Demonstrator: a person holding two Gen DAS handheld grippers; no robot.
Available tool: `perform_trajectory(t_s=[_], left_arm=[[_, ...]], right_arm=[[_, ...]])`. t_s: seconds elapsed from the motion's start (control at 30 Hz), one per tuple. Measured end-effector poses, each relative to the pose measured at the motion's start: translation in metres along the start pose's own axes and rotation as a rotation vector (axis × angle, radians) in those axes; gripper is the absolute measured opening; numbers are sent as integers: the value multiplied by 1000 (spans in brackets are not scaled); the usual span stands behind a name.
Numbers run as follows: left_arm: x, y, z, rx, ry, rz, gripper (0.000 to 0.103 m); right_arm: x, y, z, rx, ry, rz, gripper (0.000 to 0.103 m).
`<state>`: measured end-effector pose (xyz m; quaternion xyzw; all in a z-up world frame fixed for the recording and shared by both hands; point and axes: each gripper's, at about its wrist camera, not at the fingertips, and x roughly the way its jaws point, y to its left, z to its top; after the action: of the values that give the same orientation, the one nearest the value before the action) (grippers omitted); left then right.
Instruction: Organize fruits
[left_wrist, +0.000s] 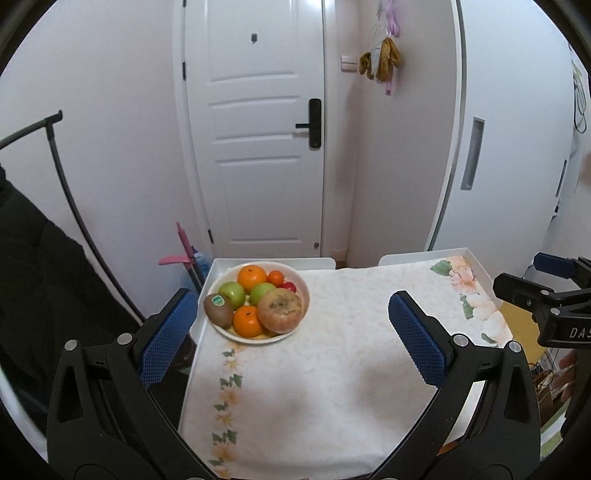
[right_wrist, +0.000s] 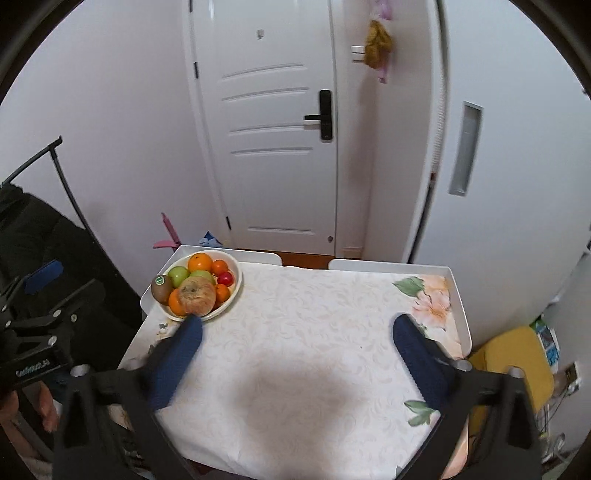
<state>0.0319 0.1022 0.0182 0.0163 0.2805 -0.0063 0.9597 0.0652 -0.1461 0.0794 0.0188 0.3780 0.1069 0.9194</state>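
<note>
left wrist view, round white bowl (left_wrist: 302, 295) of glossy fruit, fuzzy kiwi (left_wrist: 218, 309), both grippers (left_wrist: 291, 332) (right_wrist: 297, 343) spread wide, empty

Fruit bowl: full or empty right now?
Full. The white bowl is heaped with oranges, green apples, a kiwi and a large brownish fruit. Left gripper and right gripper are open, holding nothing.

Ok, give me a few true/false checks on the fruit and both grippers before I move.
1. All fruit sits in the white bowl. True.
2. The left gripper holds the kiwi. False: it is open and empty.
3. The bowl is at the table's far left corner. True.
4. The right gripper is shut. False: open, nothing between its fingers.
5. The tablecloth is plain blue. False: pale with floral print.
</note>
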Motion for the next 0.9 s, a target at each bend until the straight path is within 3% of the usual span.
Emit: perform_trajectory(t_s=[0.9], left_arm=[[-6, -14, 1, 18, -24, 17, 103]], right_arm=[[-11, -20, -4, 40, -22, -64, 103]])
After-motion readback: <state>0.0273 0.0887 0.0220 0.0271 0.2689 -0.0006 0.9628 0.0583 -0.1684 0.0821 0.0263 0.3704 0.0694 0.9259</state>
